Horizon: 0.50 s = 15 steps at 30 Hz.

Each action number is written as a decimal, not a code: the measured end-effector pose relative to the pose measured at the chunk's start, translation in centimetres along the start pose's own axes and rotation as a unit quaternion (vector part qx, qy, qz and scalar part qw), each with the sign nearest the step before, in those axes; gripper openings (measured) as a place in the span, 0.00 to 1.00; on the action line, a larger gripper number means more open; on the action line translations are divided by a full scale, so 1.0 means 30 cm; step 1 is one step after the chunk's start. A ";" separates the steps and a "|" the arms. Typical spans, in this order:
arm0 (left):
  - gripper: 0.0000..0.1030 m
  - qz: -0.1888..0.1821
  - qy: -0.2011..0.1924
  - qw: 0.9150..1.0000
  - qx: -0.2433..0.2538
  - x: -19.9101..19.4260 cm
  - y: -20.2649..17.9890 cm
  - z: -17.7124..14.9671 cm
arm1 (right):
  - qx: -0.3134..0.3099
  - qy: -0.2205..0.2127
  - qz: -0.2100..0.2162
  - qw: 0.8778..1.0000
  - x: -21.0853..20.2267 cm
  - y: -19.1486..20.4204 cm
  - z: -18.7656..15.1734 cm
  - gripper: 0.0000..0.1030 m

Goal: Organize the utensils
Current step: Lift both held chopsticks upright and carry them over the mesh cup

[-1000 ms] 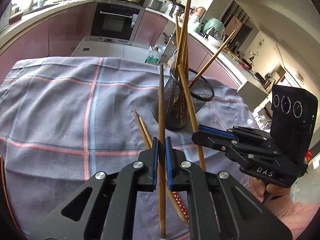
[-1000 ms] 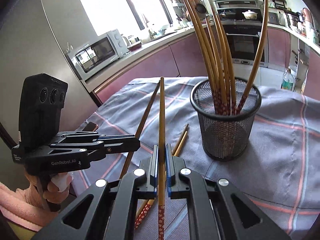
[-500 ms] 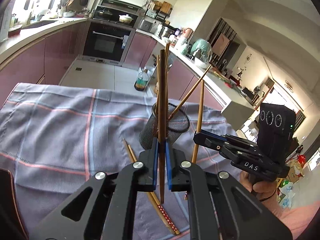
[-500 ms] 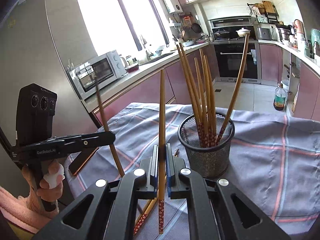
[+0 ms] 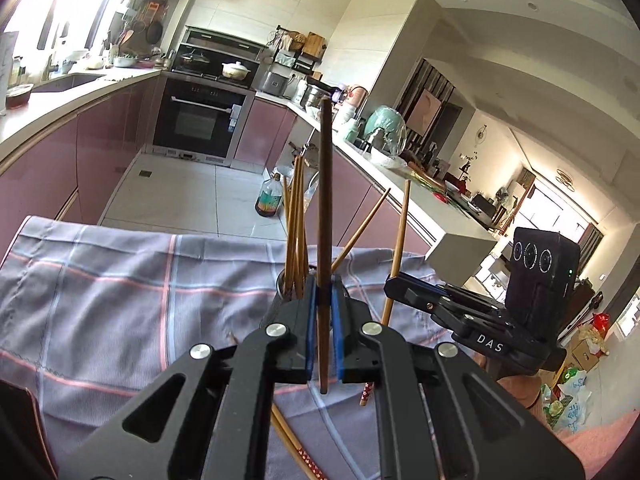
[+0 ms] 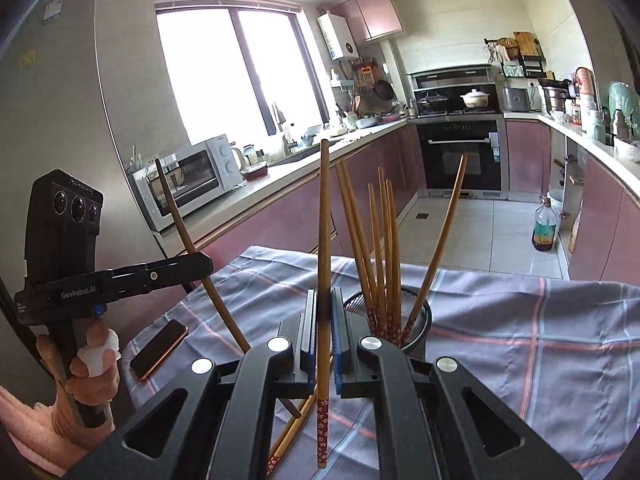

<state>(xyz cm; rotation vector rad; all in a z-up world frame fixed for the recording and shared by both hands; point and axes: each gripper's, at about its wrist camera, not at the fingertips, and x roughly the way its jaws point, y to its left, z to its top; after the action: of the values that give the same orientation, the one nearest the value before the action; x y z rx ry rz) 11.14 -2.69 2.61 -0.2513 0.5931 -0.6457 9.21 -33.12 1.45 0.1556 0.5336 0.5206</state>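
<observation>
- Both tools have risen since a second ago: the mesh holder, then large and level with the cameras, now sits lower and partly hidden behind the jaws, and each chopstick has gone from low over the cloth to upright in the air.
- Left wrist view: the left tool is pressed together on a dark chopstick, which stands near vertical with its lower end hanging free below the blue pads.
- The mesh holder lies just behind those pads, several chopsticks already fanning out of it; two loose chopsticks lie on the checked cloth that covers the worktop.
- To seat it well, the left tool should, by this view, move forward until the lower end is over the open rim, then descend straight and release only once the tip is inside.
- Right wrist view: the right tool pinches a light chopstick with a red patterned end, that end pointing down.
- The holder stands just right of the jaws; a phone rests on the cloth at the left.
- The splayed sticks crowd the opening, so one tool going in at a time, aiming for the gap between them, looks the safer course, lest the two held chopsticks clash or tip the light holder.
</observation>
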 end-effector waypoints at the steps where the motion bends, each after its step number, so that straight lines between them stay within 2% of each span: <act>1: 0.07 0.000 -0.003 1.000 0.002 0.002 -0.005 0.011 | -0.002 -0.004 -0.002 1.000 -0.004 -0.001 0.008 0.05; 15: 0.07 0.010 -0.039 0.999 0.028 0.035 -0.065 0.139 | -0.017 -0.051 -0.018 0.998 -0.026 -0.019 0.116 0.05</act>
<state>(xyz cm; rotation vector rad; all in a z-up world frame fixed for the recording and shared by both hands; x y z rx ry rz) 13.32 -4.70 6.30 -0.2165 0.5006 -0.6296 10.70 -34.02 4.60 0.1396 0.4269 0.4842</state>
